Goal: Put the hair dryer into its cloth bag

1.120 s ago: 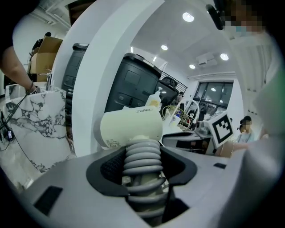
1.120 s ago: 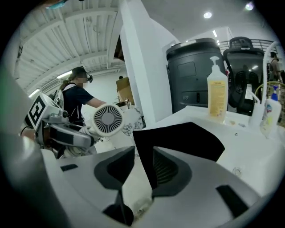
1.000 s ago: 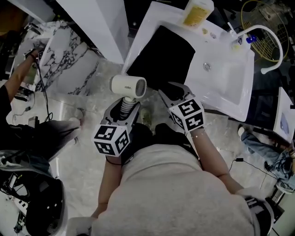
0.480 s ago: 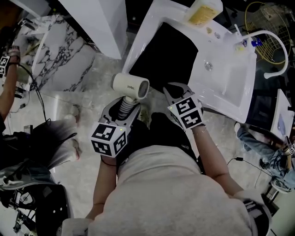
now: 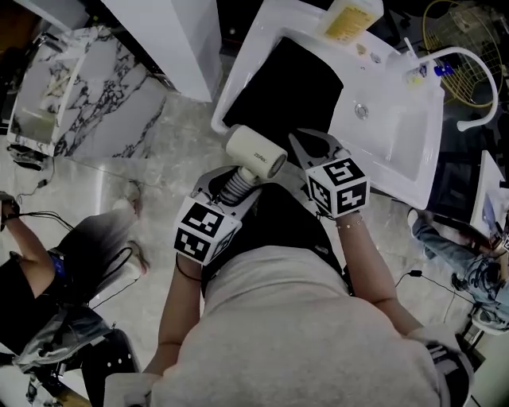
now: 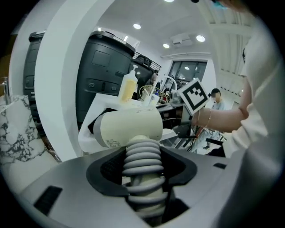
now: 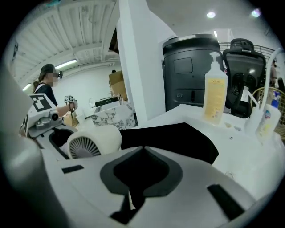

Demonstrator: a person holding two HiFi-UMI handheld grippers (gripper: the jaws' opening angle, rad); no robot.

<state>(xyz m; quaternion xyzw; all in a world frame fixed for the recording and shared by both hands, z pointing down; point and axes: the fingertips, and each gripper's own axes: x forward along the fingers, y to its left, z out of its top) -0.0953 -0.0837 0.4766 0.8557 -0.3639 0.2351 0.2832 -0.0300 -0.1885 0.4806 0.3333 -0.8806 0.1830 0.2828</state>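
A cream hair dryer (image 5: 256,151) (image 6: 129,127) hangs tilted just off the counter's near edge. My left gripper (image 5: 231,184) (image 6: 141,156) is shut on its ribbed grey handle. Its vented rear end (image 7: 91,140) shows at the left of the right gripper view. The black cloth bag (image 5: 286,87) (image 7: 173,138) lies flat on the white counter beside the basin. My right gripper (image 5: 312,143) (image 7: 142,149) is at the bag's near edge. Its jaws have just been closing and now meet on the black cloth there.
A white sink counter (image 5: 390,135) carries a curved faucet (image 5: 469,87) and a yellow pump bottle (image 5: 350,20) (image 7: 215,95). A white pillar (image 5: 175,40) and a marble top (image 5: 87,87) stand to the left. A dark bin (image 7: 191,71) is behind. A person (image 5: 32,262) is at far left.
My left gripper has carried the dryer right toward the bag and tilted it. The right gripper's jaws, wide open a second ago, have closed at the bag's near edge.
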